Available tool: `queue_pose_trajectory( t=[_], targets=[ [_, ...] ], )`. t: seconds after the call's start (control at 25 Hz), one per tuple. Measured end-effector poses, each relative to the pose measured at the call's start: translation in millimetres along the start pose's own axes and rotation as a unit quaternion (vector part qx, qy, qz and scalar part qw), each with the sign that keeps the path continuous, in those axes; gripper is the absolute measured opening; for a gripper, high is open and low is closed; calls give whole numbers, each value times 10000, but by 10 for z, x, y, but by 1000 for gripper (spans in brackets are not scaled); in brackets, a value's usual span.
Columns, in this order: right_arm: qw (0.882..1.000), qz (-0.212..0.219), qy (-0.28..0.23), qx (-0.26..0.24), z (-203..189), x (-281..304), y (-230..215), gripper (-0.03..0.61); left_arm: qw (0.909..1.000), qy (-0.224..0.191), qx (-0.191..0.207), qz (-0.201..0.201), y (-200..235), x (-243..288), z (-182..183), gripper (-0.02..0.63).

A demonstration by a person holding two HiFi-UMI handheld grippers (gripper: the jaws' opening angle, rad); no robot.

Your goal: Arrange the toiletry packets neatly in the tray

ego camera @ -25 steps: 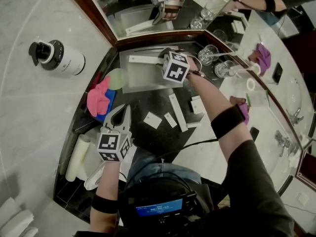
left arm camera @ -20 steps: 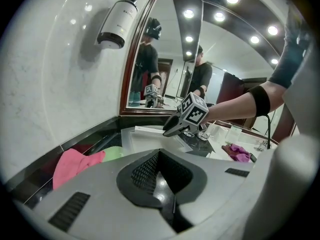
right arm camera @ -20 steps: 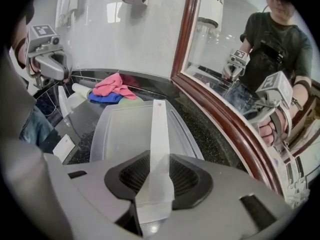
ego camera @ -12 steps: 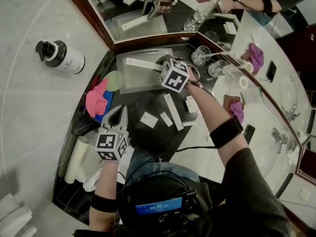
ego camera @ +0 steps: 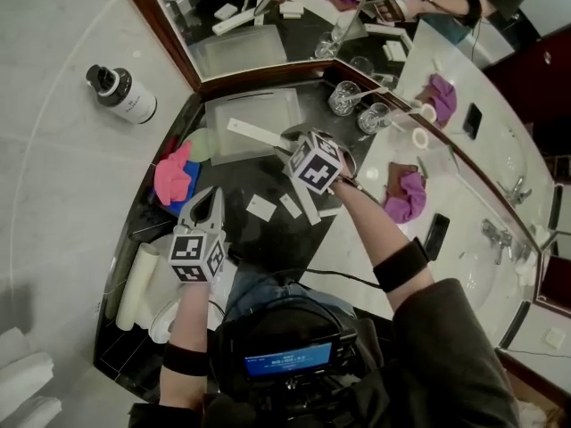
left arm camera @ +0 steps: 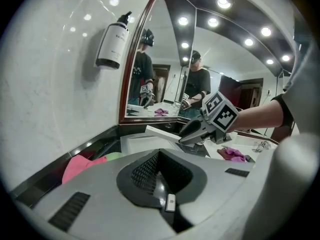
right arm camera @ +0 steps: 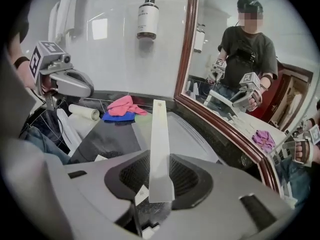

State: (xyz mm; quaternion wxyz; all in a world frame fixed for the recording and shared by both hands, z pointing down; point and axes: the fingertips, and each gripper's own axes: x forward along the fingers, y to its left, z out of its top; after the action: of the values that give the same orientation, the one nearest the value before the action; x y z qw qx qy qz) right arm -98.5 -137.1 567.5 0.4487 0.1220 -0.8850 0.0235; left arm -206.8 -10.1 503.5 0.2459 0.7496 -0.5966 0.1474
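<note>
- The right gripper [right arm camera: 159,176] has its fingers clamped on one end of a long white packet [right arm camera: 159,134].
- The packet sticks out straight in front of the fingers. Its far end reaches over the grey tray [ego camera: 268,108].
- The tray sits on the dark counter [ego camera: 268,181], in the corner under the mirrors.
- The left gripper [ego camera: 212,201] has its fingers together, with nothing between them. It is over the near left part of the counter, well apart from the tray.
- Three more white packets lie on the counter between the tray and the person: a small square packet [ego camera: 260,208], a small slim packet [ego camera: 290,206] and a longer packet [ego camera: 308,212].
- A pink cloth [ego camera: 174,172] lies on a blue cloth [right arm camera: 119,117], just left of the tray.
</note>
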Motion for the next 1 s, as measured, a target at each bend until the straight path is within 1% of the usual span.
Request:
queue_pose_trajectory(
  t=[0.16,0.32,0.56,0.72,0.88,1.0],
  targets=[
    [9996,-37,-25,293,-152,-114,271,147,10000,-28,27,-18,-39,-71,-4,0],
    [9991,-44,23,429,-321,-164,519,147,10000,-35,51,-41,-97,-108,-37,0],
    [9993,12,213,299,-536,-135,791,147,9999,-46,75,-107,-175,-165,-80,0],
    [9985,192,414,314,-675,17,947,149,9999,-26,76,-113,-164,-215,-120,0],
    [9989,168,420,135,-610,140,951,149,10000,-1,47,-51,-82,-249,-158,0],
    [9987,211,454,91,-593,268,970,149,10000,28,13,1,-1,-263,-196,0]
  ],
)
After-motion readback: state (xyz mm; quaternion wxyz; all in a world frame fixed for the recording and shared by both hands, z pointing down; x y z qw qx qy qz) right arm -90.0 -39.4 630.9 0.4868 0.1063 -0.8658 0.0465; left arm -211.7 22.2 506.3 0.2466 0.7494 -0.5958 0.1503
